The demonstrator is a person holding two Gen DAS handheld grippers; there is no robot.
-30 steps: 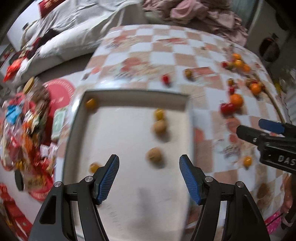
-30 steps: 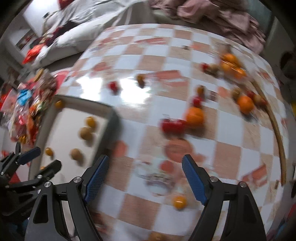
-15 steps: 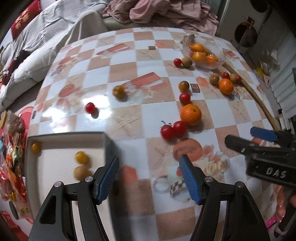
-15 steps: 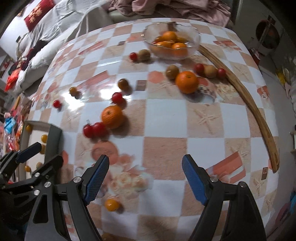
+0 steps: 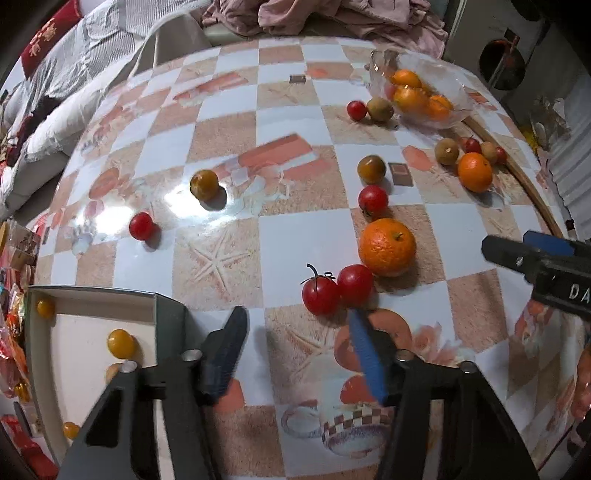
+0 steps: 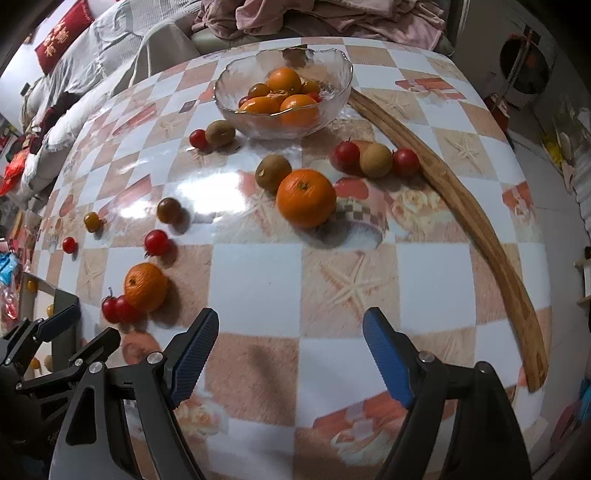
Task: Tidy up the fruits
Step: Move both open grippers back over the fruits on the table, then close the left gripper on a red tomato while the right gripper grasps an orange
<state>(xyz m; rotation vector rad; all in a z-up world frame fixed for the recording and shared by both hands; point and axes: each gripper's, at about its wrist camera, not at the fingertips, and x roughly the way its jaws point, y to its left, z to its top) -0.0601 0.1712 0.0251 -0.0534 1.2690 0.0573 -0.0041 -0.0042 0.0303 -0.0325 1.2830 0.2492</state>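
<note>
Fruit lies scattered on a checkered table. In the left wrist view, two red tomatoes (image 5: 336,290) and an orange (image 5: 387,246) sit just ahead of my open, empty left gripper (image 5: 297,354). A grey box (image 5: 92,295) with small yellow fruits is at lower left. In the right wrist view, a glass bowl (image 6: 332,66) holding oranges stands at the far side, and a second orange (image 6: 306,197) with a kiwi (image 6: 272,172) lies mid-table. My right gripper (image 6: 291,354) is open and empty, above bare table. The left gripper (image 6: 62,332) shows at lower left.
A long curved wooden strip (image 6: 461,210) runs along the table's right side. More tomatoes (image 6: 346,153) and small fruits (image 6: 169,210) dot the table. Bedding (image 5: 92,66) and clothes (image 5: 332,14) lie beyond the far edge. Snack packets (image 5: 11,350) sit left of the box.
Both grippers have swung right and forward, from over the box to the scattered fruit. The bowl has come into view. Both stay open.
</note>
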